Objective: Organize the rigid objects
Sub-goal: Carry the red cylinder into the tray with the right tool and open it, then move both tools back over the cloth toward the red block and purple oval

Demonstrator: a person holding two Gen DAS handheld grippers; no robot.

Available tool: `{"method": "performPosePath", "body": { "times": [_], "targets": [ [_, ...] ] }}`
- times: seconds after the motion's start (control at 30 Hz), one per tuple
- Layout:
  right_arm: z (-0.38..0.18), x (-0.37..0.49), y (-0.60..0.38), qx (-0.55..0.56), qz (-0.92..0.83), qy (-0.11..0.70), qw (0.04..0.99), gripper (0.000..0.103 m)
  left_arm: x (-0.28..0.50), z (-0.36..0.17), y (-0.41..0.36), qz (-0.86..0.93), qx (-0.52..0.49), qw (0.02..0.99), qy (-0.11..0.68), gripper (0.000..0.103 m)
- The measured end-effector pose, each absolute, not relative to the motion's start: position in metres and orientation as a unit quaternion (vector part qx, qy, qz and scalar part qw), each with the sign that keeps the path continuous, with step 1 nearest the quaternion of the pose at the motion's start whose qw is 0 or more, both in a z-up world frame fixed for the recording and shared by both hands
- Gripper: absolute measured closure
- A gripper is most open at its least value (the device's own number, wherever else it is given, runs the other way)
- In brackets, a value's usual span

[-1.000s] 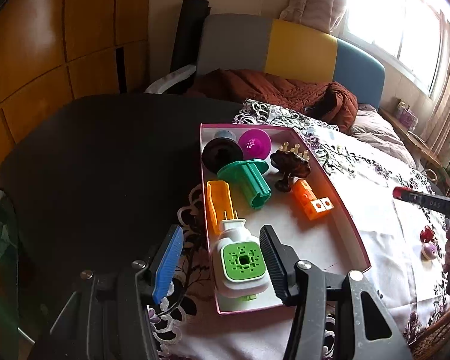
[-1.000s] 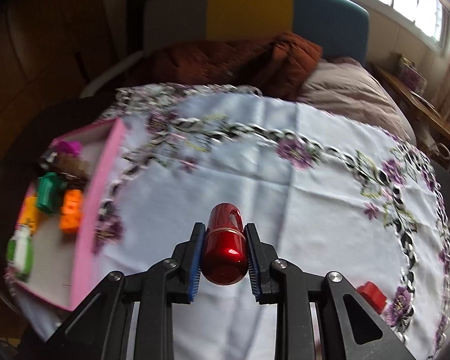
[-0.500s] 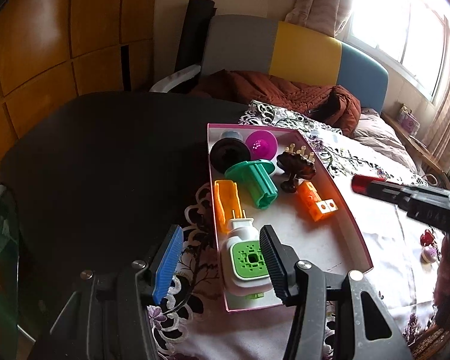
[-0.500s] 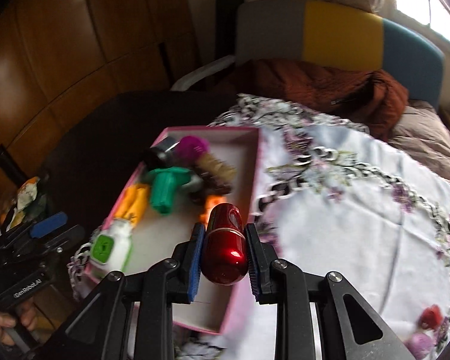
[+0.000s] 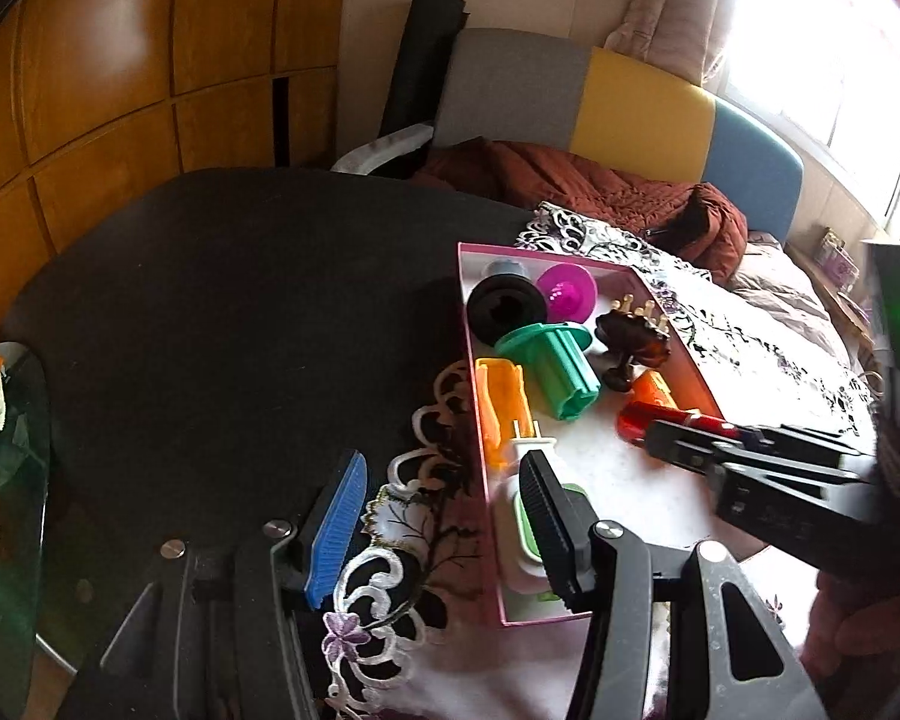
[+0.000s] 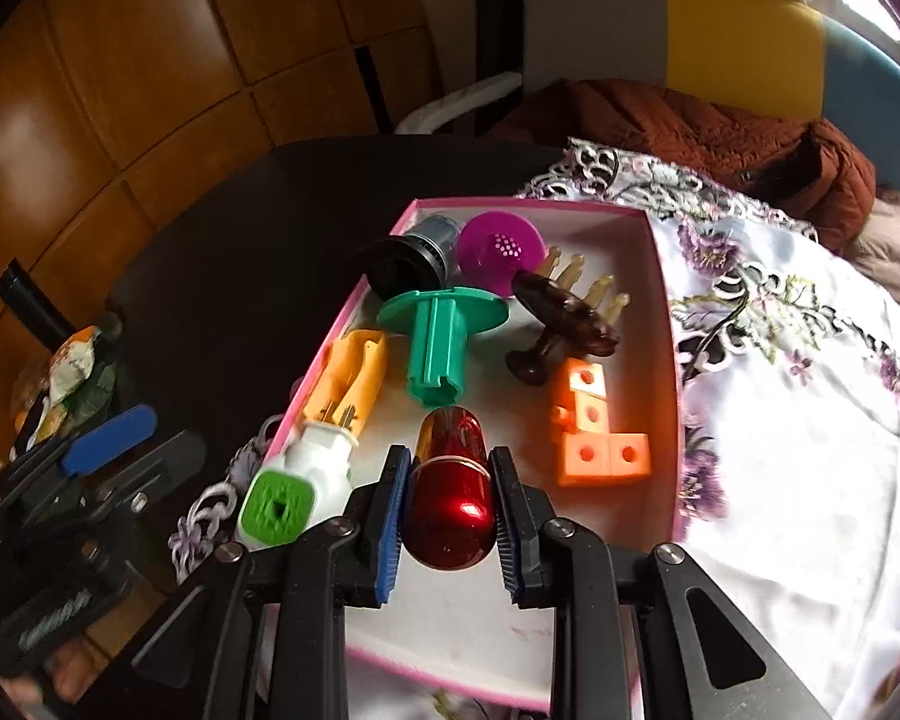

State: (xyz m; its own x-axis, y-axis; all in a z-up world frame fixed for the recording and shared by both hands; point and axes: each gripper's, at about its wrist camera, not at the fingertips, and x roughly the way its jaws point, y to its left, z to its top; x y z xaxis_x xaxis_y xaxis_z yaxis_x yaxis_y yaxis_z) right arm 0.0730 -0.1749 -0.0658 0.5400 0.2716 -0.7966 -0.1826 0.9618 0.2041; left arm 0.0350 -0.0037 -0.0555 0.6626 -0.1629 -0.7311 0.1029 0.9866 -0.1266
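Red capsule (image 6: 450, 492): glossy metallic, clamped between the right tongs (image 6: 448, 516), hanging over the bare middle of the pink box (image 6: 669, 324), lower centre of the right wrist view.
Left tongs (image 5: 444, 516): spread wide, holding nothing, straddling the box's near-left rim at the bottom of the left wrist view.
Slip risk: the capsule's rounded, slick shell could squirt out of the pads if the grip eases unevenly.
Roll risk: once let go it may roll against the green spool (image 6: 435, 342) or the orange blocks (image 6: 594, 432).
Collision risk: the white-green plug (image 6: 297, 480) sits just left of the right tongs; lowering crookedly could knock it.
Crowding: both tongs meet at one corner and could clash.
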Motion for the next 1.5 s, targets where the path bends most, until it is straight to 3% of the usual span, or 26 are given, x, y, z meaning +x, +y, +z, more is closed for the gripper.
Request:
{"method": "performPosePath", "body": {
  "times": [0.37, 0.5, 0.87, 1.5],
  "targets": [
    [-0.097, 0.073, -0.153, 0.056, 0.142, 0.485, 0.861, 0.075, 0.036, -0.059, -0.004, -0.071, -0.031, 0.909, 0.41, 0.049],
    [-0.09, 0.069, -0.156, 0.058, 0.139, 0.476, 0.867, 0.067, 0.035, -0.059, -0.006, -0.072, -0.03, 0.909, 0.409, 0.049],
    [-0.075, 0.063, -0.163, 0.053, 0.121, 0.453, 0.882, 0.063, 0.03, -0.053, -0.01, -0.079, -0.023, 0.912, 0.402, 0.049],
    [-0.047, 0.04, -0.229, 0.062, 0.042, 0.403, 0.912, 0.044, 0.025, -0.048, -0.026, -0.096, 0.002, 0.912, 0.399, 0.049]
  ]
}}
